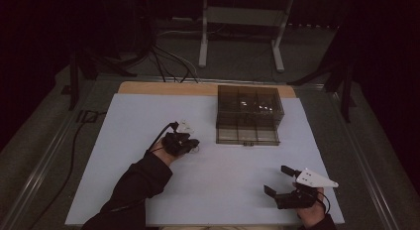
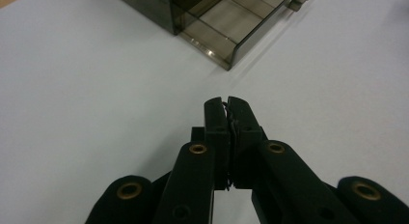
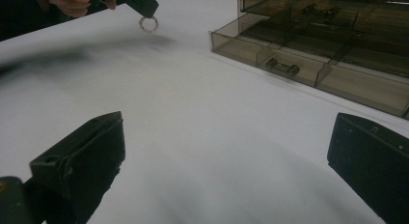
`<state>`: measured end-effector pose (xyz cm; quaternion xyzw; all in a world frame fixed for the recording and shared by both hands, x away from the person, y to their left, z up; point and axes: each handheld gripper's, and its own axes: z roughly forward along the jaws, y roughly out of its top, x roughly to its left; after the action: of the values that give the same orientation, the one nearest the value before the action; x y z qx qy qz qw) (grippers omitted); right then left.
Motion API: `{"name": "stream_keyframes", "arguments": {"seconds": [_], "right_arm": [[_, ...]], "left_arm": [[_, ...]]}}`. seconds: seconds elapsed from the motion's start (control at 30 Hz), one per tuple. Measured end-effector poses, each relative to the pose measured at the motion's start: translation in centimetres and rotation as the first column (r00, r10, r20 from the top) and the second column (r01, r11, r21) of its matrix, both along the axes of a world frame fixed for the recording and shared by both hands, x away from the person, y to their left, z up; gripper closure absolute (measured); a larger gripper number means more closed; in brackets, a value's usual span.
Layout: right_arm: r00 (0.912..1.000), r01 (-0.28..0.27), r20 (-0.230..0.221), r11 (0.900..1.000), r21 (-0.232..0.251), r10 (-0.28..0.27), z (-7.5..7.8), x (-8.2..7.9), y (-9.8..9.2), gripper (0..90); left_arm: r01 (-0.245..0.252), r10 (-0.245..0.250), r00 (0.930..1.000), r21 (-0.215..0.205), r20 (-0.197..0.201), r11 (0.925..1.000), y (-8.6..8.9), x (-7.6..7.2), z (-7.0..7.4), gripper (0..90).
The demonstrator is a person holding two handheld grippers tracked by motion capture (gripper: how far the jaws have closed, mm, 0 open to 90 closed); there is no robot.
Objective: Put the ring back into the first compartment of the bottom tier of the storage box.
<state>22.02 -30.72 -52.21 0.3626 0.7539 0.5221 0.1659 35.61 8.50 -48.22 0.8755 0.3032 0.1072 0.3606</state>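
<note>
Left claw (image 2: 227,102) clamps a small ring (image 3: 148,24); right claw (image 3: 226,151) gapes wide.

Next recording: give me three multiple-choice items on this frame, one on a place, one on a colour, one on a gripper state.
1. Where does the drawer box stand on the table?
A. at the far side, right of centre
B. at the near left corner
C. under the right gripper

2. What colour is the small ring held by the left gripper?
A. bright green
B. pinkish
C. blue

3. How do the jaws of the right gripper stand?
A. shut on the ring
B. shut on the drawer handle
C. wide apart, with nothing between them

Answers: 1 A, the high view shows the box near the far edge. 2 B, the right gripper view shows a pinkish ring. 3 C, only bare table lies between them.
</note>
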Motion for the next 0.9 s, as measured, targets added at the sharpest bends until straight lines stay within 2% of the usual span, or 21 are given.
{"name": "stream_keyframes", "arguments": {"seconds": [0.37,0.53,0.9], "right_arm": [[1.0,0.0,0.0,1.0,-0.001,0.0,0.0,0.0,0.0,0.0],[1.0,-0.001,0.001,1.0,-0.003,0.001,0.0,0.0,0.0,0.0],[1.0,0.0,0.0,1.0,-0.002,0.0,0.0,-0.1,0.0,0.0]], "left_arm": [[0.018,-0.018,0.9998,-0.002,0.011,0.9998,-0.7,0.0,0.6,90.0],[0.031,-0.031,0.9995,-0.017,0.01,0.9994,-1.0,0.1,1.0,90.0],[0.048,-0.048,0.9984,-0.015,0.031,0.9987,-1.7,-0.1,1.8,90.0]]}}
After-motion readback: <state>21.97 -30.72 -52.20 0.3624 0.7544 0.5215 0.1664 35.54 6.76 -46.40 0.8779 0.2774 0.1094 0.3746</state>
